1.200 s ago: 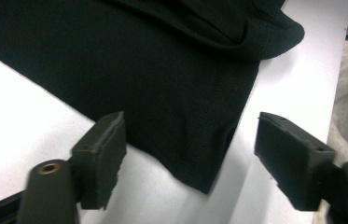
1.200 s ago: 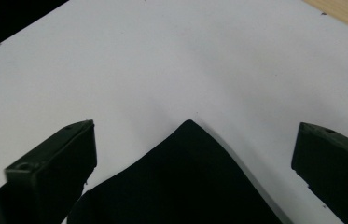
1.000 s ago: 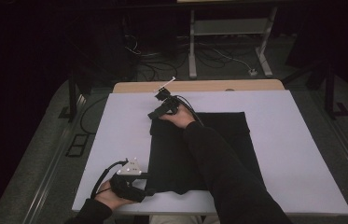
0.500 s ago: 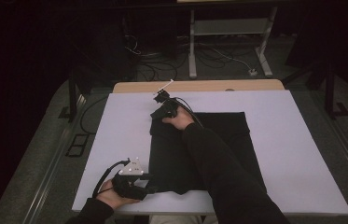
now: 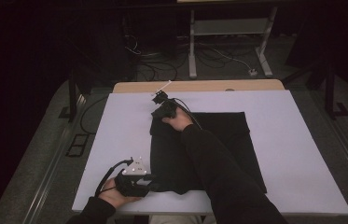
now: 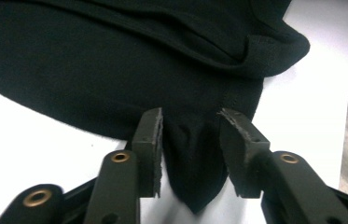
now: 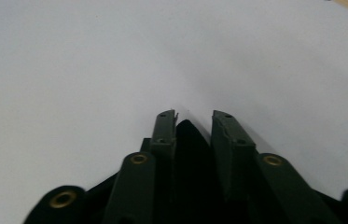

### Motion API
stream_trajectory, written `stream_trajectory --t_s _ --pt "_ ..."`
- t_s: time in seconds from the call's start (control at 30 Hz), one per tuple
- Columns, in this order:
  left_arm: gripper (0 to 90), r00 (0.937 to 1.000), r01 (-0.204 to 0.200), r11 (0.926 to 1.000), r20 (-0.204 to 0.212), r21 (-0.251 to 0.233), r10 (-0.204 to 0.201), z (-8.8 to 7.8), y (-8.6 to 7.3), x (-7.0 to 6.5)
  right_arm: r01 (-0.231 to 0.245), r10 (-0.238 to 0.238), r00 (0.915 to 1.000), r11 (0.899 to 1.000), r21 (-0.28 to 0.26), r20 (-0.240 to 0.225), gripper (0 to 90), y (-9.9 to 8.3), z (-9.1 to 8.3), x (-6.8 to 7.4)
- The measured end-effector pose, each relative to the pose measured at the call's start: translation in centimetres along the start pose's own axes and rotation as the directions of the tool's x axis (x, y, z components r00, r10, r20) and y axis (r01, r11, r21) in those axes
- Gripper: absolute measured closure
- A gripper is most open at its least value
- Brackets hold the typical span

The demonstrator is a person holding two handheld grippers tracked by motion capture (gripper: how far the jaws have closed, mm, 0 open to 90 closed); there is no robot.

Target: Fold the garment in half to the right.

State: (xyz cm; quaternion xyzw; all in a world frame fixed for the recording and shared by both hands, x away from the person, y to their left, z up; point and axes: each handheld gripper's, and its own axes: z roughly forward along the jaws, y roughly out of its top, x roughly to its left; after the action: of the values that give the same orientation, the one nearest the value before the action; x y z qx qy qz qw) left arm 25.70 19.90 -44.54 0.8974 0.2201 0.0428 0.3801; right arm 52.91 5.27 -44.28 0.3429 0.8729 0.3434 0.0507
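Black cloth (image 5: 209, 149) has just been closed on at two left-edge corners, lower-left claw (image 6: 190, 140) and upper-centre claw (image 7: 192, 135) narrowed around bunched fabric, so lifting seems near

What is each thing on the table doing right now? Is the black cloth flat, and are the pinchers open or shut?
Black cloth: lying on the table, folded, left edge bunched.
Left gripper: jaws have just been closing, a near corner of the cloth between them.
Right gripper: jaws have just been closing, a far corner of the cloth between them.
White table cover: flat, under the cloth.
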Motion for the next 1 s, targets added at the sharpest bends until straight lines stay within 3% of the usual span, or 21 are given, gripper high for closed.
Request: stream_trajectory --t_s 0.27,0.53,1.0 --pt "68.9 0.9998 -0.006 1.0000 0.020 -0.001 0.006 0.3 0.3 0.0 0.010 -0.010 0.9999 1.000 0.019 -0.012 84.8 0.0 -0.4 0.2" --pt "82.2 0.9995 -0.028 0.9995 0.017 0.013 0.028 0.5 0.7 -0.1 0.018 -0.017 0.9988 1.000 0.018 -0.047 86.2 -0.1 -1.3 0.1" --pt "84.9 0.9982 -0.059 0.9983 0.013 0.004 0.059 0.2 1.4 -0.3 0.022 -0.025 0.9969 0.999 -0.037 -0.075 86.2 -0.7 -3.9 -0.3"
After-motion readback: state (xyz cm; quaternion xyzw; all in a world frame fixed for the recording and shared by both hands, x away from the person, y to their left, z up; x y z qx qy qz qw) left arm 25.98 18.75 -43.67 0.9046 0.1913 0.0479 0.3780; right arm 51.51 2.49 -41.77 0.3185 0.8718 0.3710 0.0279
